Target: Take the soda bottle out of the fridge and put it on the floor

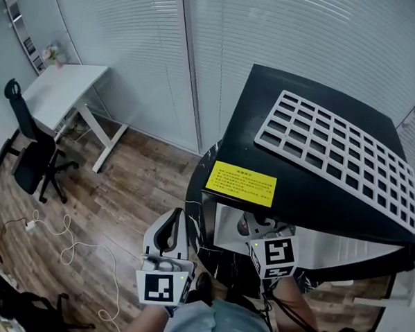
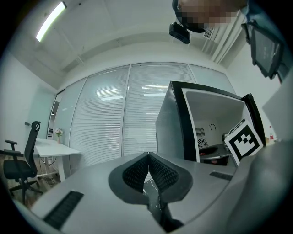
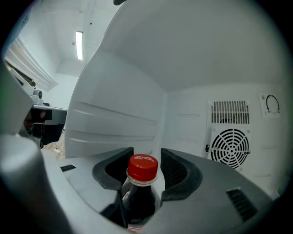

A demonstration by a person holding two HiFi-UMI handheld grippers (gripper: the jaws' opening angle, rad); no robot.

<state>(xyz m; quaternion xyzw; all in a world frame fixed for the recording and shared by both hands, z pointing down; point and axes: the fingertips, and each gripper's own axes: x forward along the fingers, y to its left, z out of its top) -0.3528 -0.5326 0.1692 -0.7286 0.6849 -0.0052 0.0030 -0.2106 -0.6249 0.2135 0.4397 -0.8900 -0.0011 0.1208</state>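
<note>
Right hand-held gripper (image 3: 147, 154) reaches into the black fridge (image 1: 317, 195), jaws spread w/ the soda bottle (image 3: 138, 194) upright btwn them. Its red cap (image 3: 143, 167) sits in the gap, w/ a sliver of space showing beside the right-side pad, and the pads aren't visibly pressing on it. Bottle holds dark liquid and stands in the fridge's white interior, not on the floor. The back wall behind it has a round fan grille (image 3: 231, 147) w/ a slotted vent (image 3: 230, 112) above, and a ribbed white wall (image 3: 114, 123) is to the left. Left hand-held gripper (image 2: 149, 156) is outside the fridge, on its left side, jaws pressed together w/ nothing btwn them, pointing approx level toward the window blinds (image 2: 114, 119). From that gripper's view the fridge stands open at right, w/ the other gripper's marker cube (image 2: 245, 139) at its mouth. In the head view both cubes sit low in frame, left one (image 1: 161, 288) over the wood floor (image 1: 122, 206), right one (image 1: 276, 254) at the fridge opening. Fridge top carries a yellow sticker (image 1: 240, 182) and a white grid rack (image 1: 340, 155) lying flat, overhanging toward the right. Further off to the left: a black office chair (image 1: 28, 152), a white surface (image 1: 62, 92) by the blinds, and a white cable (image 1: 72, 241) loose on the floor.
</note>
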